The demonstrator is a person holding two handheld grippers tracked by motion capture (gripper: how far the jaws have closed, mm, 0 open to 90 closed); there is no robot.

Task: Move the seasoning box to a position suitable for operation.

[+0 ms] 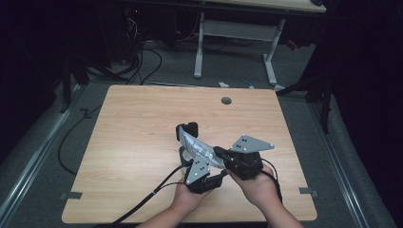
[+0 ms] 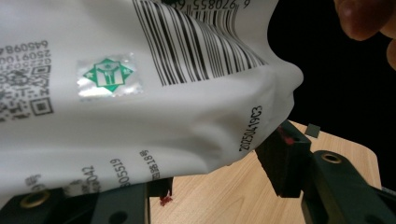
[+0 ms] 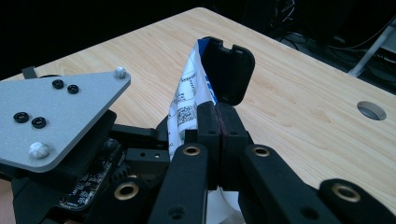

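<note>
A white printed pouch (image 1: 202, 151) with a barcode is held up over the near middle of the wooden table (image 1: 142, 142). A black clip-like piece (image 1: 187, 130) sits on its far end. My left gripper (image 1: 184, 156) has the pouch (image 2: 154, 93) across its jaws, which stand apart; one pad (image 2: 280, 156) meets the wrinkled edge, the other is partly hidden. My right gripper (image 1: 219, 153) comes in from the right. In the right gripper view its jaws (image 3: 217, 109) are pinched together on the pouch's thin edge (image 3: 184, 105), just below the black piece (image 3: 226, 70).
A round cable hole (image 1: 226, 100) lies in the table's far side. Beyond the table stand a white-legged desk (image 1: 271, 52) and floor cables (image 1: 142, 61). Both grippers' cables (image 1: 157, 190) trail off the front edge. A fingertip (image 2: 369, 18) shows in the left gripper view.
</note>
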